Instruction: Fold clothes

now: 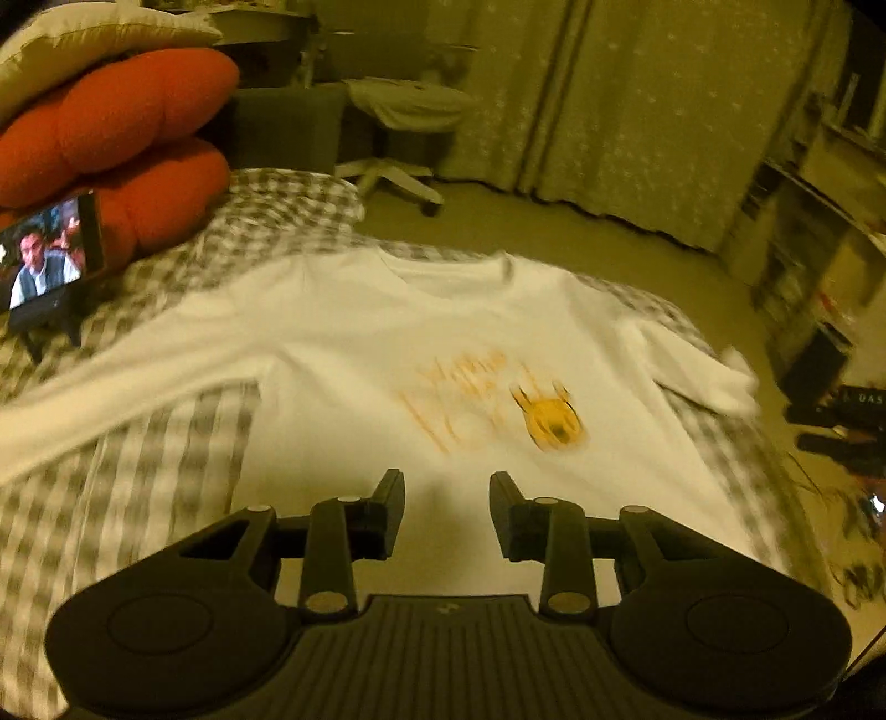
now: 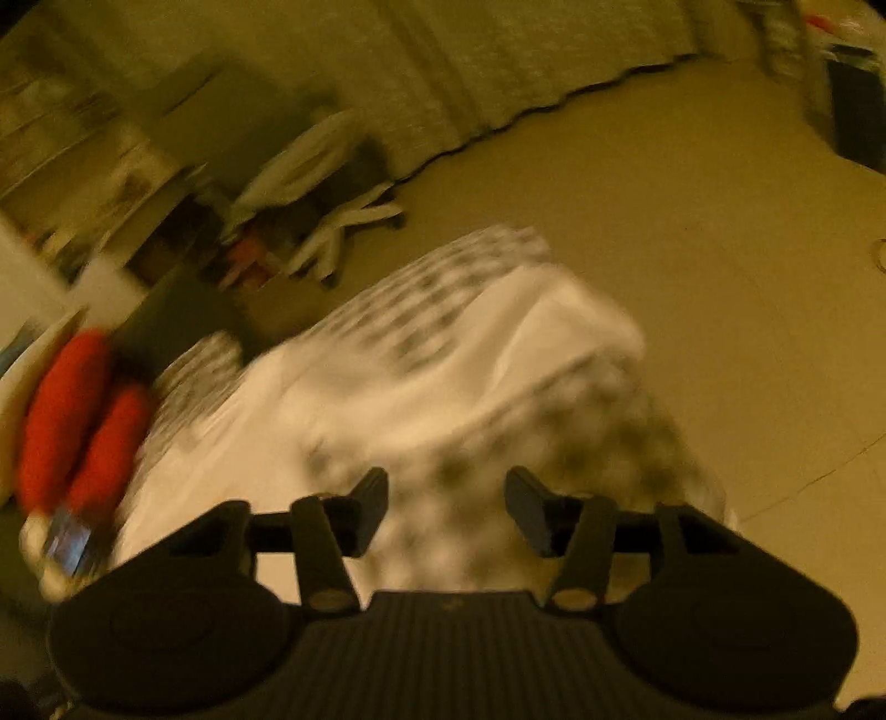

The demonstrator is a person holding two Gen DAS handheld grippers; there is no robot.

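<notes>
A white T-shirt (image 1: 443, 343) lies spread face up on a bed covered with a grey-and-white checked sheet (image 1: 138, 454), collar toward twelve o'clock in the left wrist view, one sleeve stretched out toward nine o'clock and the other toward three o'clock. An orange print with a yellow round figure sits on its chest. The left gripper (image 1: 446, 501) hangs over the shirt's lower part at six o'clock, its fingers spread apart with nothing between them; whether they touch the cloth cannot be told. At ten o'clock a red cushion (image 1: 122, 133) rests on the bed with a pale pillow (image 1: 83, 39) on top, and a phone (image 1: 50, 260) with a lit screen stands propped just in front of the cushion. An office chair (image 1: 398, 127) stands on the floor near twelve o'clock, before a long curtain (image 1: 664, 111). The right wrist view is heavily blurred: the right gripper (image 2: 446, 498) is over the bed's corner, fingers wide apart and empty, with the shirt (image 2: 387, 387) ahead at eleven o'clock and bare floor (image 2: 720, 277) at two o'clock.
</notes>
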